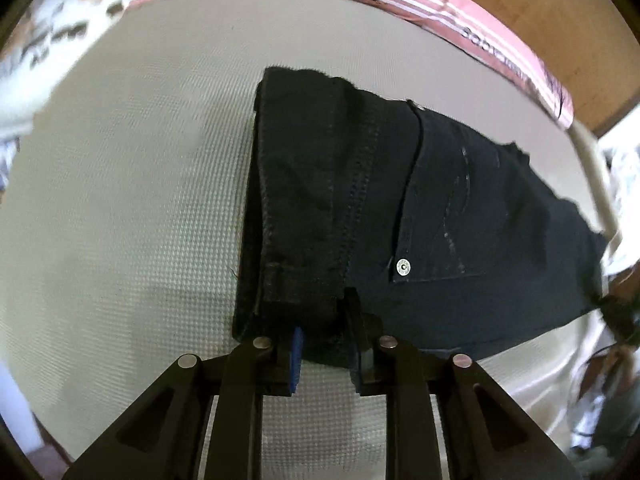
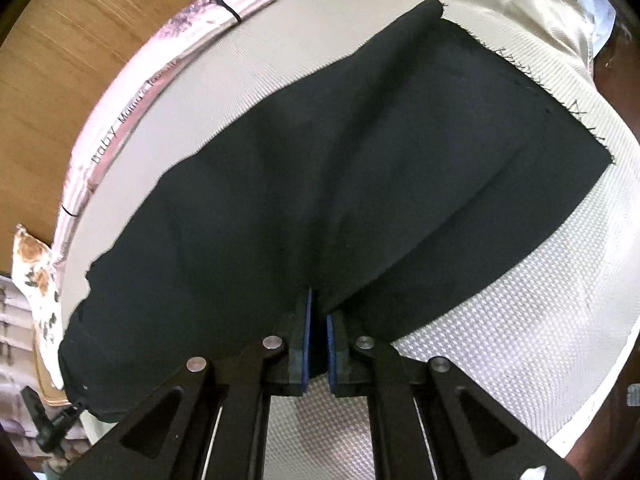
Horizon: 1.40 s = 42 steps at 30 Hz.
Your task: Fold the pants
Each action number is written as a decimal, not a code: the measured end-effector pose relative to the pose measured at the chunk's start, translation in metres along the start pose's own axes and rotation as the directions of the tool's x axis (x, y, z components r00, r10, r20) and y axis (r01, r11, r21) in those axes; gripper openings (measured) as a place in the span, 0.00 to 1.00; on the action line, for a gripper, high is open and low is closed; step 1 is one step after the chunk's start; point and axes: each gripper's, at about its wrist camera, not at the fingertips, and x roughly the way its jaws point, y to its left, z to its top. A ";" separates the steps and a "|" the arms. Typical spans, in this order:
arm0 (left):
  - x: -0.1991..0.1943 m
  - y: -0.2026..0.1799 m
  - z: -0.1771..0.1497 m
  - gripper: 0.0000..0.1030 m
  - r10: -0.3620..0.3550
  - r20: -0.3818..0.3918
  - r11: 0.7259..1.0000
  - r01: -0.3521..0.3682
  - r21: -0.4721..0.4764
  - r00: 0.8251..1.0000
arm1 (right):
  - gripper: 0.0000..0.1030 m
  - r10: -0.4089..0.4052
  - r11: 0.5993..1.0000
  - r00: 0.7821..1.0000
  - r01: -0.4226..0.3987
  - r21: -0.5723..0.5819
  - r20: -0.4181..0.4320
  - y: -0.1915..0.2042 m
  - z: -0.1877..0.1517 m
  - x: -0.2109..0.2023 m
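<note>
Black pants [image 1: 360, 216] lie on a pale textured mattress [image 1: 120, 220], folded lengthwise, with a back pocket and a silver rivet [image 1: 403, 267] showing. My left gripper [image 1: 324, 336] is shut on the near edge of the waistband end. In the right wrist view the pants [image 2: 340, 184] spread as a dark sheet with a frayed hem at the far right. My right gripper [image 2: 318, 320] is shut on their near edge, the cloth pinched between the blue pads.
A pink striped printed cloth [image 1: 440, 4] runs along the mattress's far edge, with wooden floor [image 2: 60, 60] beyond. A floral pillow [image 2: 36, 280] lies at the left. Shiny cream fabric [image 1: 540, 380] is bunched at the right.
</note>
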 end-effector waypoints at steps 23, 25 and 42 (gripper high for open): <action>-0.079 -0.035 -0.014 0.39 0.135 0.263 0.987 -0.152 0.045 0.955 | 0.21 0.207 0.937 0.960 -0.250 0.244 0.188 -0.104 0.066 -0.030; -0.084 -0.065 -0.015 0.39 0.086 0.318 0.980 -0.137 0.143 0.944 | 0.19 0.216 0.928 0.957 -0.262 0.263 0.192 -0.109 0.069 -0.031; 0.035 -0.421 -0.068 0.49 -0.371 -0.083 0.482 0.268 0.835 0.925 | 0.05 0.273 0.909 0.945 -0.314 0.273 0.178 -0.103 0.092 -0.069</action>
